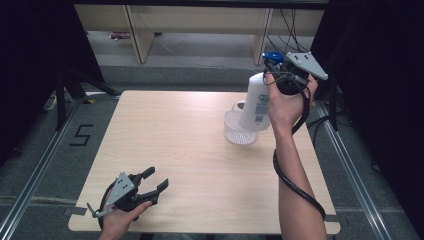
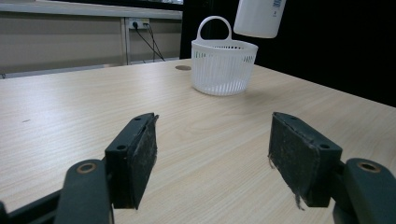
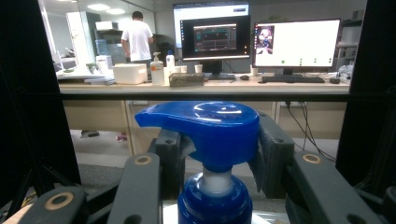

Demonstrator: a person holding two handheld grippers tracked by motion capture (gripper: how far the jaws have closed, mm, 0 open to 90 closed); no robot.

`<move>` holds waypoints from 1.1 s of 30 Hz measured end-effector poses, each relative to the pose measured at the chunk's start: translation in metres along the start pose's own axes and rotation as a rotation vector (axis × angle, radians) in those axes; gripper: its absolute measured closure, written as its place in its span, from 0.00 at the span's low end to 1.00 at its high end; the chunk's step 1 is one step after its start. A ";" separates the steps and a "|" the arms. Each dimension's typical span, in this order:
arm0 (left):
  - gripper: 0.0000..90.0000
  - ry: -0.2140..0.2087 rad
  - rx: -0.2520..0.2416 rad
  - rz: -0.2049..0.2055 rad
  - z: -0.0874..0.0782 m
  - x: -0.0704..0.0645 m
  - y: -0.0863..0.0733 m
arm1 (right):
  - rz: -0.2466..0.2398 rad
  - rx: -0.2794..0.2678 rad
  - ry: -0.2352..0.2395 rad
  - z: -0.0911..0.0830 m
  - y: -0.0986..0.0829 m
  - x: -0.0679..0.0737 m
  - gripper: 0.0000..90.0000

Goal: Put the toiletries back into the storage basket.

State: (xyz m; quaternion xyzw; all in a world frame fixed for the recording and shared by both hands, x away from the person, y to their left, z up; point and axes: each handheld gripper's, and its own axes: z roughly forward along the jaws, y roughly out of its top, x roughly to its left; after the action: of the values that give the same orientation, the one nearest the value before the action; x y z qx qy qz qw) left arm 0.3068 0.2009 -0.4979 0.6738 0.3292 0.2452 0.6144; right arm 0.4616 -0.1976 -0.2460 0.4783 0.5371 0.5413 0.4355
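Right gripper [image 1: 280, 75] is up at the far right of the wooden table [image 1: 200, 160], jaws clamped on the blue pump head [image 3: 205, 128] of a white pump bottle [image 1: 255, 102]. Right gripper view confirms it: both black pads press the pump from either side, nozzle pointing to the view's left, blue collar [image 3: 215, 200] just below. Bottle hangs tilted, base down and toward the table's middle, directly above a small white slotted basket [image 1: 239, 129] with a loop handle. In the left gripper view the bottle base [image 2: 259, 17] sits clear of the basket rim [image 2: 224, 45], not touching, slightly to the rim's right in that view. Basket stands upright on the table's far-right area; I can't tell whether anything is in it. Left gripper [image 1: 150, 185] rests low at the near-left corner, held in the person's left hand [image 1: 122, 220], jaws spread wide with nothing between them; bare tabletop shows between its pads. The two grippers are well apart. Background in the right gripper view: a desk with monitors [image 3: 261, 42] and a person standing farther back at left.
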 end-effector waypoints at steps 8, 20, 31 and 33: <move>0.35 -0.011 -0.015 -0.011 0.002 0.000 -0.001 | -0.007 0.003 0.003 0.011 0.001 0.003 0.67; 0.35 -0.010 -0.018 -0.003 0.001 0.003 -0.002 | 0.001 0.030 0.007 0.025 -0.004 0.008 0.67; 0.35 0.001 -0.001 -0.006 0.000 0.002 -0.002 | -0.009 0.047 0.013 0.035 -0.010 0.009 0.67; 0.35 0.002 -0.001 -0.006 0.000 0.002 -0.002 | -0.012 0.046 0.008 0.037 -0.011 0.010 0.67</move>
State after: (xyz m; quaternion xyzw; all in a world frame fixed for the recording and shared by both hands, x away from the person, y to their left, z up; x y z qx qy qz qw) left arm 0.3076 0.2028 -0.4999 0.6723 0.3316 0.2441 0.6152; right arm 0.4961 -0.1815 -0.2581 0.4828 0.5540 0.5283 0.4254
